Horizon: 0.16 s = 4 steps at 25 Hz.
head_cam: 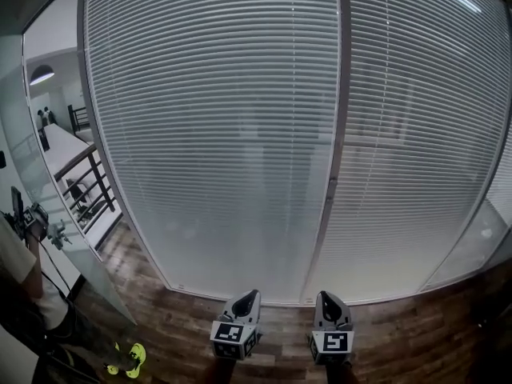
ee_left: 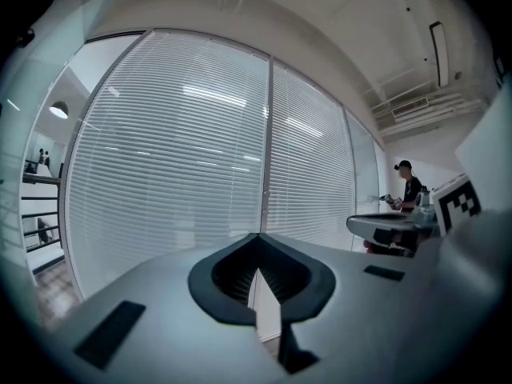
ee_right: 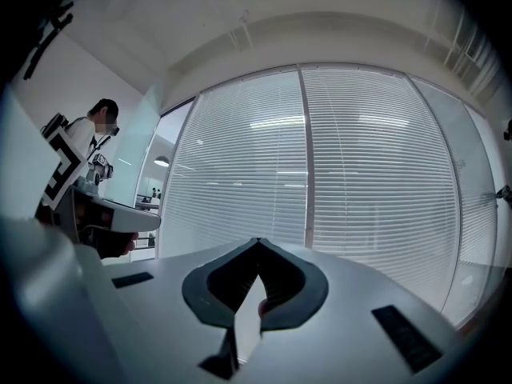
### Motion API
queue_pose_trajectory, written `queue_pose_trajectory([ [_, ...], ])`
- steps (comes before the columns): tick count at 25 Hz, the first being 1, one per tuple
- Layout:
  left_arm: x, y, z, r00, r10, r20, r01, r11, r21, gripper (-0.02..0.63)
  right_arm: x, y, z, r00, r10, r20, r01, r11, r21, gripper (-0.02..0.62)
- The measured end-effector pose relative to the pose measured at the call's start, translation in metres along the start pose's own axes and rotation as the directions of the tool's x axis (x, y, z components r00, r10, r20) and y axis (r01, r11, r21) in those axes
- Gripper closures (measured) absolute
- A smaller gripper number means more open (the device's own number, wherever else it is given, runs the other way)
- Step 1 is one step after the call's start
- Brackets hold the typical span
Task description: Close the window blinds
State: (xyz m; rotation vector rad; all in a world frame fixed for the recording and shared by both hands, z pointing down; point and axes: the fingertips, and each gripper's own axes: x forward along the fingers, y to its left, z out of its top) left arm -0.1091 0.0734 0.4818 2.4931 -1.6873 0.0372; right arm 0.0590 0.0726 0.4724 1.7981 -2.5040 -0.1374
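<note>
White horizontal blinds (head_cam: 216, 134) hang down to the floor over a tall glass wall, in two wide panels split by a grey upright post (head_cam: 334, 134). Dim shapes show through the slats. My left gripper (head_cam: 246, 296) and right gripper (head_cam: 328, 297) are side by side low in the head view, pointing level at the blinds and short of them. Both are shut with nothing between the tips. In the left gripper view the left gripper (ee_left: 258, 235) faces the blinds (ee_left: 168, 158). The right gripper (ee_right: 258, 239) faces the post (ee_right: 306, 150) and blinds (ee_right: 376, 158).
Wooden floor (head_cam: 160, 310) runs up to the blinds. A glass partition (head_cam: 32, 206) stands at the left, with a dark railing (head_cam: 84, 182) behind it. A person (head_cam: 24, 294) in yellow shoes (head_cam: 132, 360) stands at the lower left, holding a device.
</note>
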Motion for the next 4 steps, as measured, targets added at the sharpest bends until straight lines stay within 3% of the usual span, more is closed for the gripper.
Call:
queue_pose_trajectory([
  [4, -0.0053, 0.0116, -0.0005, 1.0, 0.024, 0.014, -0.024, 1.0, 0.005, 0.606, -0.0008, 0.0045, -0.0024, 1.0, -0.014, 0.006, 0.014, 1.0, 0.006, 0.592],
])
